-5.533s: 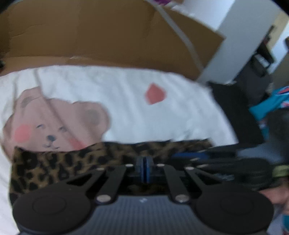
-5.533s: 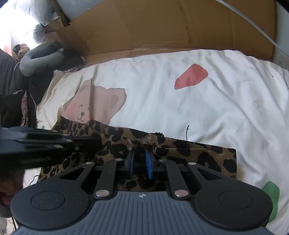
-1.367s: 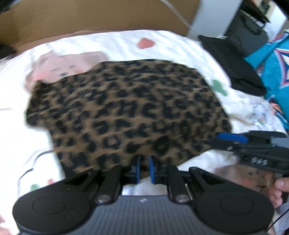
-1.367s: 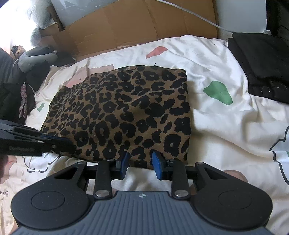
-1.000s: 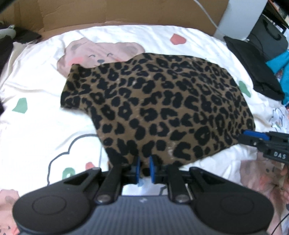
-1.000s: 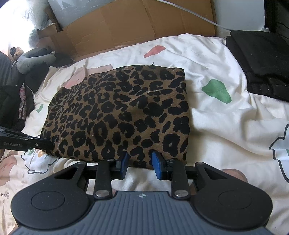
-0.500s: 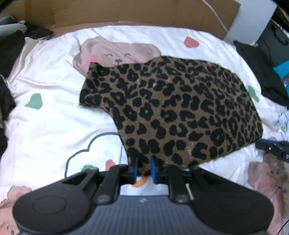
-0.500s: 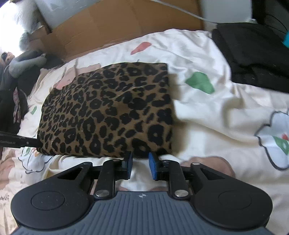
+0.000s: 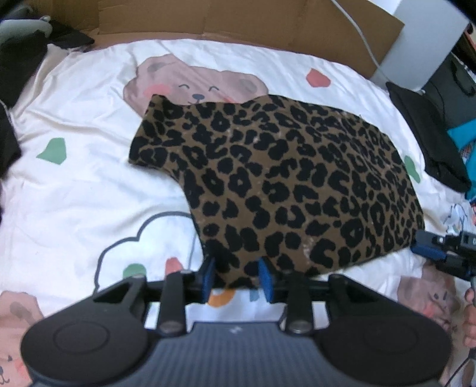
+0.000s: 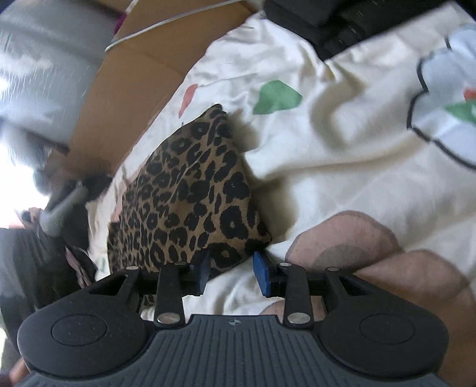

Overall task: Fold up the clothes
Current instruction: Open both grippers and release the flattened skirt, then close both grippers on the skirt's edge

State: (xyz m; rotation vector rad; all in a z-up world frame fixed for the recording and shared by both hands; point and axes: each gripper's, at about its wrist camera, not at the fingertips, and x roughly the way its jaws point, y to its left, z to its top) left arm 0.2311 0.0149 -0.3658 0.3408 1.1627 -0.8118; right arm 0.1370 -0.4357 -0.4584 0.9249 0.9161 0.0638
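Note:
A leopard-print garment (image 9: 282, 178) lies folded flat on the white cartoon-print bed sheet (image 9: 74, 178). My left gripper (image 9: 236, 279) stands open at its near edge, and the hem lies loose between the blue pads. In the left wrist view my right gripper (image 9: 428, 248) sits at the garment's right corner. The right wrist view is tilted. There the right gripper (image 10: 232, 274) is open too, with the corner of the leopard garment (image 10: 184, 202) just ahead of its left pad.
Brown cardboard (image 9: 238, 20) lines the far side of the bed. A folded black garment (image 9: 431, 134) and teal clothing (image 9: 464, 134) lie at the right edge, and dark clothes (image 9: 17, 59) at the far left. A sheet ridge (image 10: 327, 119) rises right of the garment.
Both grippers have opened wider and the garment's near edge now lies free. The right gripper has rolled, so its view is tilted. The left gripper has drawn back slightly.

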